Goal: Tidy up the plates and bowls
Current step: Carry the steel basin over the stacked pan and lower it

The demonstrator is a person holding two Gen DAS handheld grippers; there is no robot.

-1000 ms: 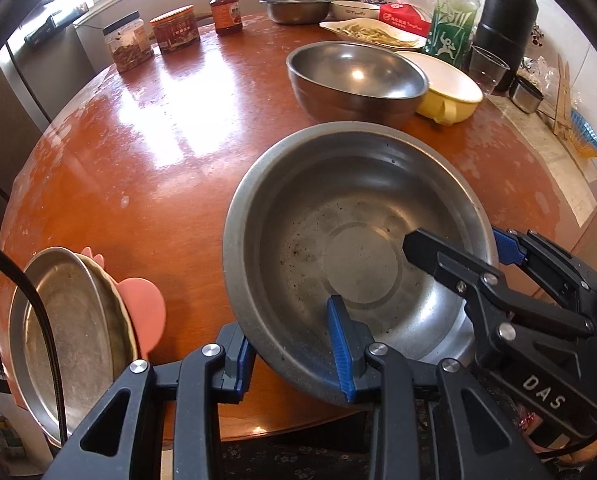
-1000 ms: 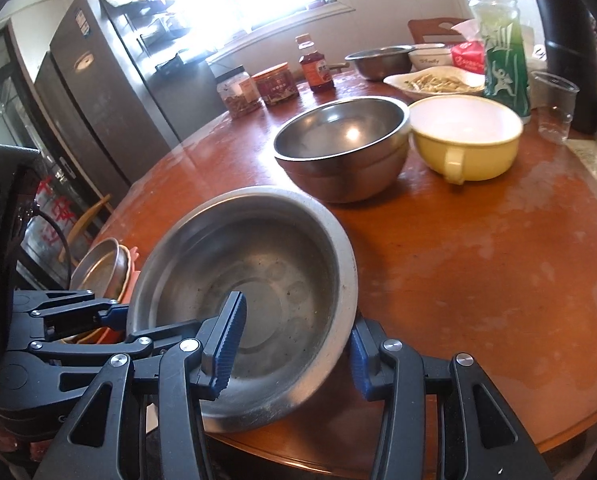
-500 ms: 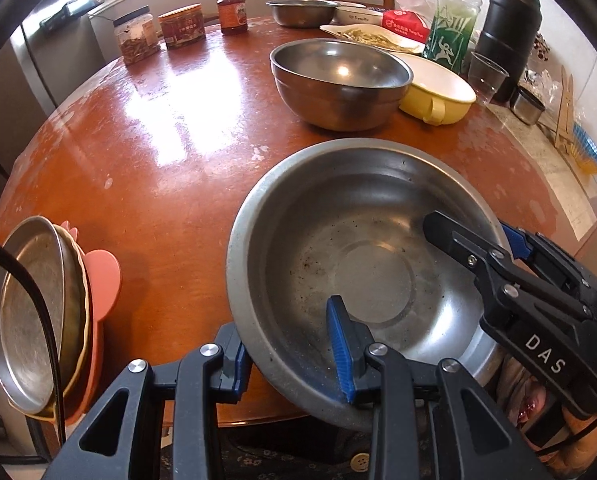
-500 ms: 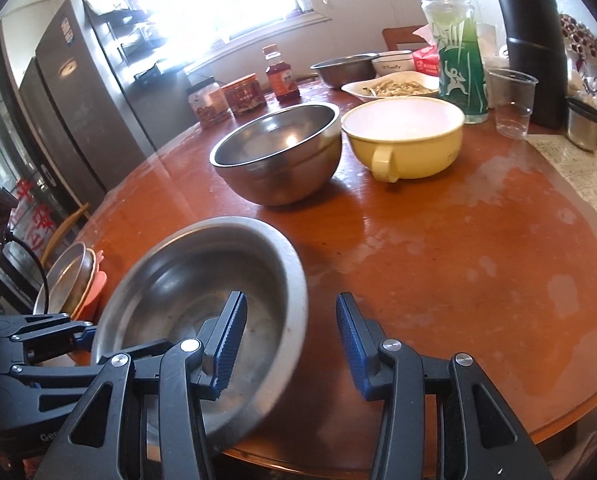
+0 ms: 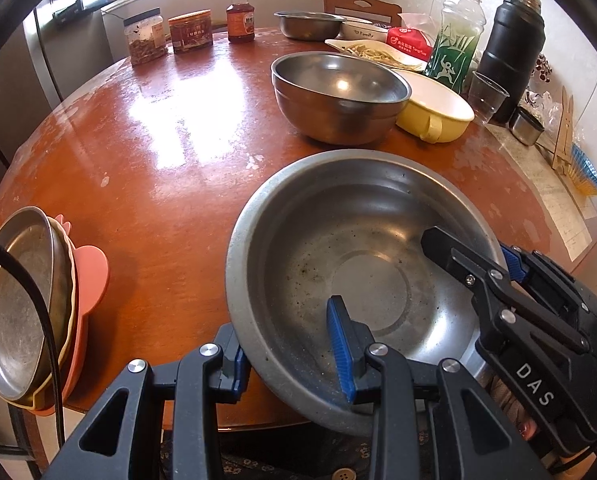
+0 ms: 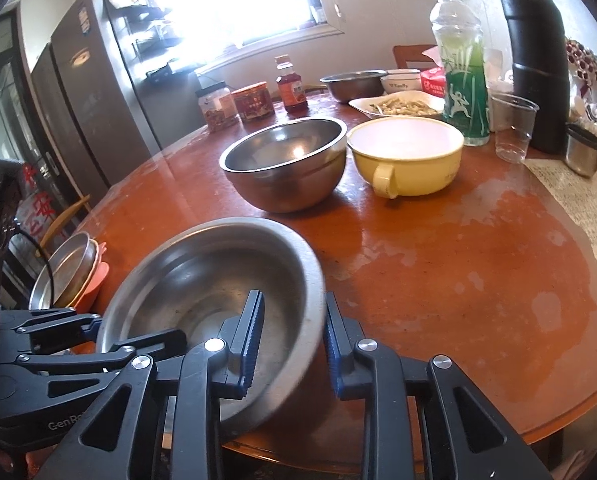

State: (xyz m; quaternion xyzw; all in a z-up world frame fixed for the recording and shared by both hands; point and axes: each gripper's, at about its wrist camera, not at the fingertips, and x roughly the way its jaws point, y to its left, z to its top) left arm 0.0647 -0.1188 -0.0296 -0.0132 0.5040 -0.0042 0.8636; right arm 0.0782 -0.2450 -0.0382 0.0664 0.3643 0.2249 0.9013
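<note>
A wide, shallow steel bowl sits tilted at the near edge of the round red-brown surface, part of it hanging past the edge, and both tools have hold of its rim. The left tool pinches the near rim, one blue pad inside the bowl and the other outside beneath it. The right tool has come together on the rim at the bowl's right side, one pad on the inner wall and one against the outer wall; in the left wrist view its black finger reaches in over the bowl's right edge. Further back on the surface stands a deeper steel bowl, and just beside it, on its right, a yellow bowl with a handle. Off the left edge of the surface, a stack of dishes leans upright: a steel plate in front, with a cream one and a pink one behind it. Jars, a sauce bottle, a green bottle and a black flask line the far side.
</note>
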